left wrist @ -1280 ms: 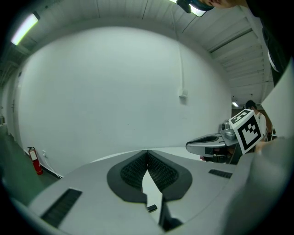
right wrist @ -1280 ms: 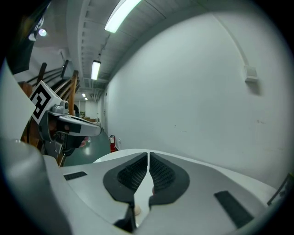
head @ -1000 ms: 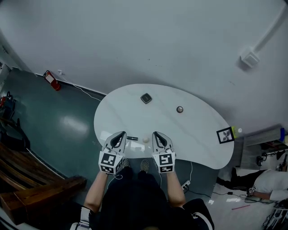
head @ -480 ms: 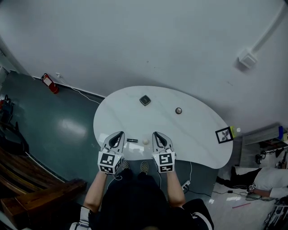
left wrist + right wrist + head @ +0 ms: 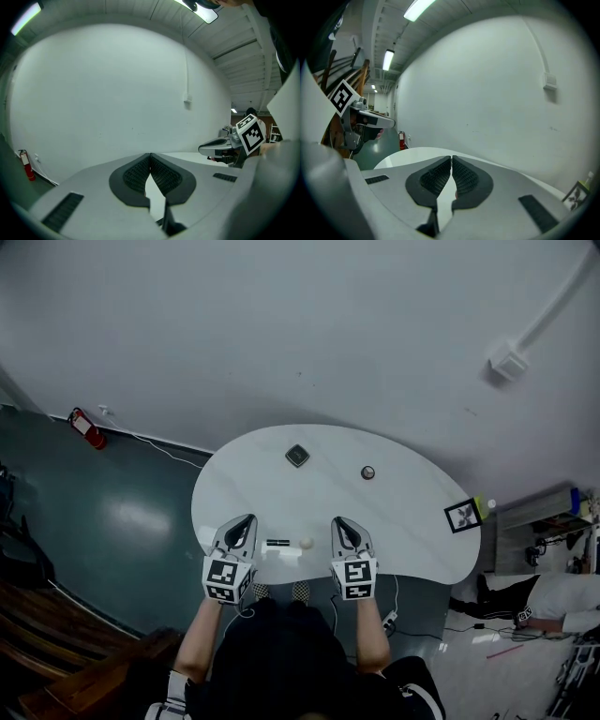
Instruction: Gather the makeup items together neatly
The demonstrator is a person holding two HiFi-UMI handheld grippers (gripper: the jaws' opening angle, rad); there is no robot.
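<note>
The head camera is looking steeply down from well above the worktop (image 5: 412, 512), with left tongs (image 5: 247, 521) and right tongs (image 5: 340, 523) near 6 o'clock. Each tongs camera is riding close behind its tips, facing the wall (image 5: 281, 334); all three are sharing the worktop.

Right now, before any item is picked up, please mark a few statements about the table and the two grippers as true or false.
1. The left gripper and the right gripper both have their fingers closed on nothing. True.
2. The square dark case lies between the grippers. False: it lies far across the table, toward the wall.
3. A black stick and a pale ball lie side by side between the grippers. True.
4. The small round pot sits on the case. False: they lie apart.
</note>
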